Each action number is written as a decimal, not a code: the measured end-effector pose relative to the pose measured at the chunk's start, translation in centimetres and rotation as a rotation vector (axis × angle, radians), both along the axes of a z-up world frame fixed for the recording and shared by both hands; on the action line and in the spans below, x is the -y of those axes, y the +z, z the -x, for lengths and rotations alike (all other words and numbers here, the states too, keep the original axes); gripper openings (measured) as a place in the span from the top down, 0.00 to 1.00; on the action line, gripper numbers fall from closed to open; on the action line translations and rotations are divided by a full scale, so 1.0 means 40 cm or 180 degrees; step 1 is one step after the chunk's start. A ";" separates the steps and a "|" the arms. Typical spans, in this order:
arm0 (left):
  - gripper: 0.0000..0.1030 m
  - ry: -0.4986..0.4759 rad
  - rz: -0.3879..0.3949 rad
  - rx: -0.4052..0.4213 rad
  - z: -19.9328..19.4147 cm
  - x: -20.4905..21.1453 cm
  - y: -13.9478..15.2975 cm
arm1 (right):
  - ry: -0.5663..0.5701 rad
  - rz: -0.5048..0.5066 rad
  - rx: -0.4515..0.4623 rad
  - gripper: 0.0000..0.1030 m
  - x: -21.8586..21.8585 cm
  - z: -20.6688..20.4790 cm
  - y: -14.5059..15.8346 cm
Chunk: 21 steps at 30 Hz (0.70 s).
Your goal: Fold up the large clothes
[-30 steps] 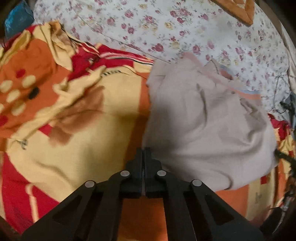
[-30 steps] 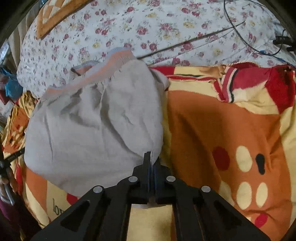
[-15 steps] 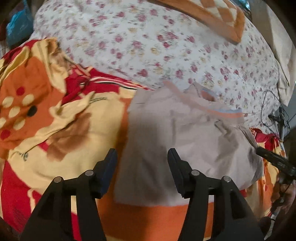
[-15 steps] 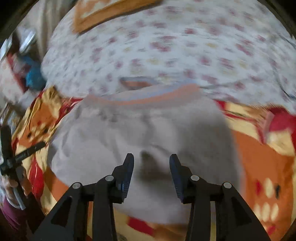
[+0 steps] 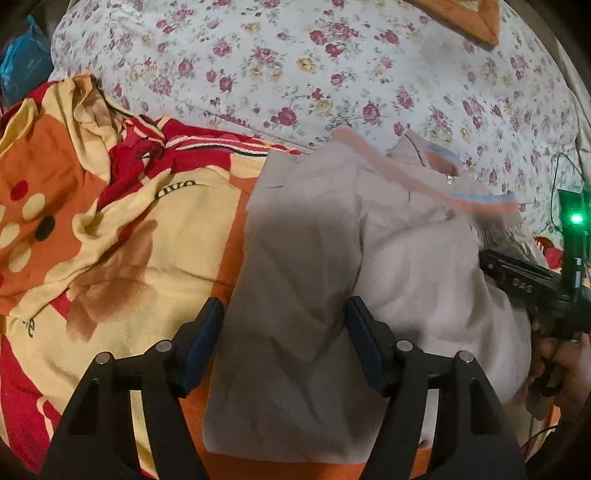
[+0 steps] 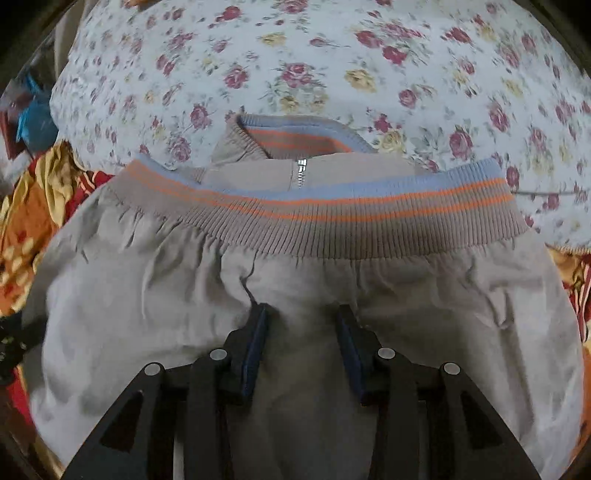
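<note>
A beige jacket [image 5: 332,266] with a ribbed hem [image 6: 332,218] striped blue and orange lies folded on the bed. Its zipper and collar [image 6: 301,140] show beyond the hem. My left gripper [image 5: 284,314] is open and empty, hovering over the jacket's near left part. My right gripper [image 6: 301,325] is open and empty, low over the jacket's middle, just short of the hem. The right gripper also shows in the left wrist view [image 5: 524,280] at the jacket's right edge.
An orange, yellow and red blanket [image 5: 110,229] lies under and left of the jacket. A white flowered sheet [image 5: 332,66] covers the bed beyond it. An orange patterned cushion [image 5: 465,18] sits at the far top right. A blue item [image 5: 22,62] lies at far left.
Both grippers were shut on the jacket's near edge a second ago. They have opened, let go and moved forward over the jacket, the right one closing in on the hem.
</note>
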<state>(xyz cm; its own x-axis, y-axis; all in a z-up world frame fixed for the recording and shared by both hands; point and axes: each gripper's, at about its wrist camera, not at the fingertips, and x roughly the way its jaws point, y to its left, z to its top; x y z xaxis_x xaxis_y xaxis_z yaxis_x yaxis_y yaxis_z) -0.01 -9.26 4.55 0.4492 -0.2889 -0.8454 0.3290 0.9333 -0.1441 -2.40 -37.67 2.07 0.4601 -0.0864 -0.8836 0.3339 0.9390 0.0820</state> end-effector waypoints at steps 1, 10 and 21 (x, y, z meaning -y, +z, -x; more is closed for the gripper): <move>0.34 0.0007 0.0012 -0.0013 0.000 -0.001 -0.001 | -0.0012 -0.0022 -0.0029 0.61 0.001 0.006 0.012; 0.34 0.0049 0.0110 -0.0034 0.003 0.000 0.008 | 0.0277 -0.0096 0.0218 0.57 -0.067 0.007 0.147; 0.31 0.0134 0.0268 -0.0160 -0.009 -0.011 -0.016 | 0.0216 -0.0104 -0.0134 0.56 -0.125 -0.128 -0.004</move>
<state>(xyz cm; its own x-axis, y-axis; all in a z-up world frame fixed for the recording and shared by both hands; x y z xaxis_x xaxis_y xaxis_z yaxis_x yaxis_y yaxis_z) 0.34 -8.82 3.91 0.4200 -0.3417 -0.8407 0.2800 0.9300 -0.2381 2.71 -32.66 1.91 0.4262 -0.0271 -0.9042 0.2734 0.9567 0.1002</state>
